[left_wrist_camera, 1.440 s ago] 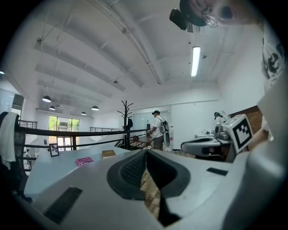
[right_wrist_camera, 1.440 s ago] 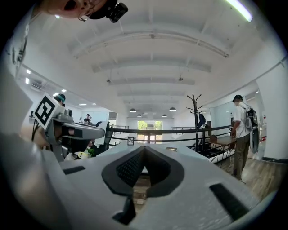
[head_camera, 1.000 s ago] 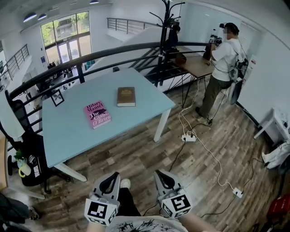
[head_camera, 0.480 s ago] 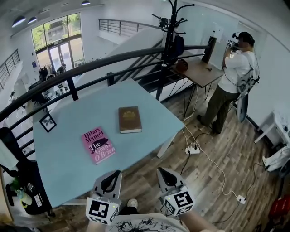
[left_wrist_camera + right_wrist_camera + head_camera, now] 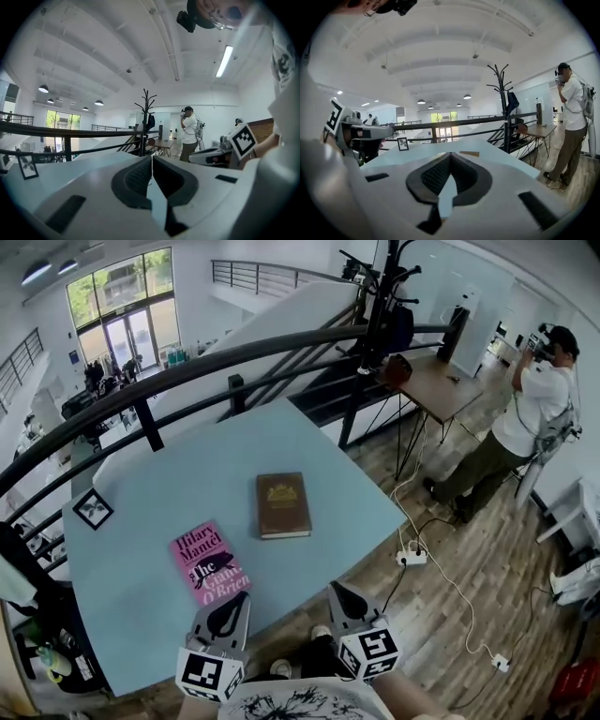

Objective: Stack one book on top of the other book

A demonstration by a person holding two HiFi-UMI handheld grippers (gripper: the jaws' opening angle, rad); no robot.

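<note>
A pink paperback (image 5: 210, 563) lies flat on the light blue table (image 5: 141, 549), near its front edge. A brown hardback (image 5: 283, 504) lies flat to its right and a little farther back, apart from it; in the right gripper view only a thin edge of the brown book (image 5: 468, 153) shows. My left gripper (image 5: 235, 600) is shut and empty, just short of the pink book at the table's front edge. My right gripper (image 5: 337, 590) is also shut and empty, level with the table's near right edge. Both hold their jaws closed together in their own views (image 5: 152, 157) (image 5: 450, 154).
A small framed photo (image 5: 93, 508) stands at the table's left. A black railing (image 5: 234, 352) runs behind the table. A person (image 5: 525, 418) stands at right by a wooden desk (image 5: 436, 381) and coat rack (image 5: 380, 296). Cables and a power strip (image 5: 412, 559) lie on the wood floor.
Both grippers and the head camera have come forward to the table; the books now sit much nearer in view. Both grippers stay shut, and the books have not moved on the table.
</note>
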